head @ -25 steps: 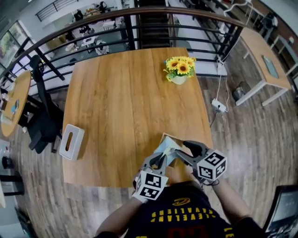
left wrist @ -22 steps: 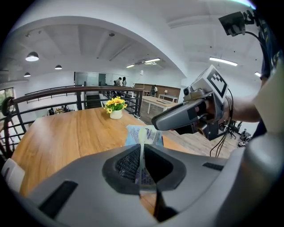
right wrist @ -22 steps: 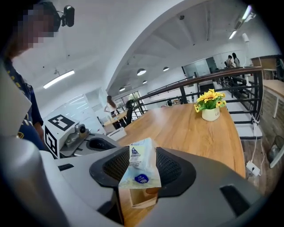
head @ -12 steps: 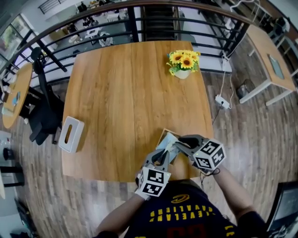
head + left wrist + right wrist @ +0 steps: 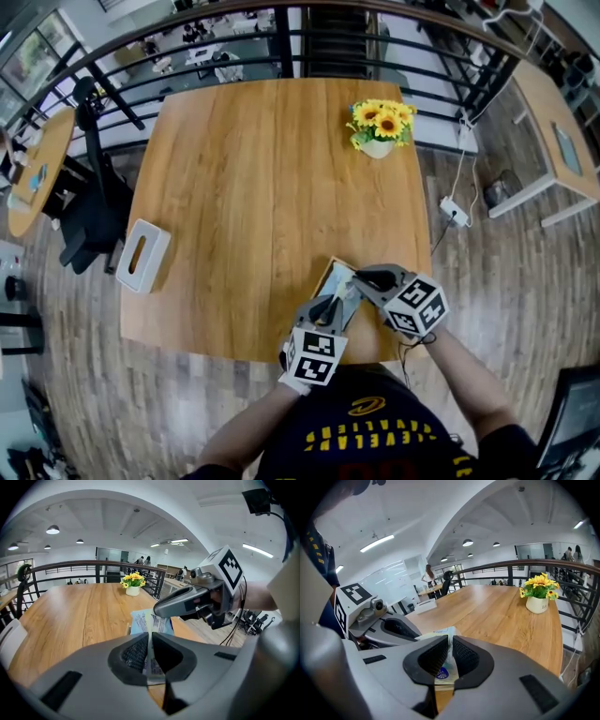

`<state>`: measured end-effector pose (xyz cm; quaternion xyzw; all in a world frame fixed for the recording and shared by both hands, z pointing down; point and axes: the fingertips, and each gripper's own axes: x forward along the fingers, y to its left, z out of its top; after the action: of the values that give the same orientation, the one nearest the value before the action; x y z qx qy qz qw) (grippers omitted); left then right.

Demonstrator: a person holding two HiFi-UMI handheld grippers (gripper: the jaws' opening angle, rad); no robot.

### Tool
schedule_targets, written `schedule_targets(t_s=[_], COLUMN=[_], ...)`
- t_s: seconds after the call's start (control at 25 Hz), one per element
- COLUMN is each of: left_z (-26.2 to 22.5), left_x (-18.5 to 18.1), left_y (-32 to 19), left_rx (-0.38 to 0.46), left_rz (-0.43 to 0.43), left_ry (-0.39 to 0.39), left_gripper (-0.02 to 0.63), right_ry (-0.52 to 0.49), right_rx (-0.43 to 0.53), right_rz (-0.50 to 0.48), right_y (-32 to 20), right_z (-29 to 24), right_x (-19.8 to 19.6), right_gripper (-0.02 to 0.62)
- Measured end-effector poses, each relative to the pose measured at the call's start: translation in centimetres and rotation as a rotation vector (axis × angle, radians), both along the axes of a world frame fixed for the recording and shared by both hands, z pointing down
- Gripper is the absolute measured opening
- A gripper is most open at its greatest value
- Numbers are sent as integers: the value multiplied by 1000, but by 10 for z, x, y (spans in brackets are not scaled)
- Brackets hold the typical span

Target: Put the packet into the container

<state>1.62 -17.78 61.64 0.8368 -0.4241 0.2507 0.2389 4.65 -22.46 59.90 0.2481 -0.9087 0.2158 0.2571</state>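
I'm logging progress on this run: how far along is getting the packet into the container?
Done: the packet is picked up. In hand: the left claw is clamped on it, and the right claw has just been closing with the packet between its jaws; both hold it upright over the container. Left: lower it in and let go. How far in it already sits cannot be told.
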Motion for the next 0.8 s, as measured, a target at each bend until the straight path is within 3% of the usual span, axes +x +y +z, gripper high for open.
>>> schedule_targets(t_s=[0.36,0.8], left_z=[28,53], left_x=[2,6], left_y=[-3,-3], left_rx=[-35,-100], left_rz=[-21,1], left_ry=[-73,-157], left_gripper=[25,25], right_ry=[38,196], right_rx=[54,103], right_rz=[-28,-91], right_y=[-6,-6], right_z=[28,55], right_x=[-3,-3], right_gripper=[41,41])
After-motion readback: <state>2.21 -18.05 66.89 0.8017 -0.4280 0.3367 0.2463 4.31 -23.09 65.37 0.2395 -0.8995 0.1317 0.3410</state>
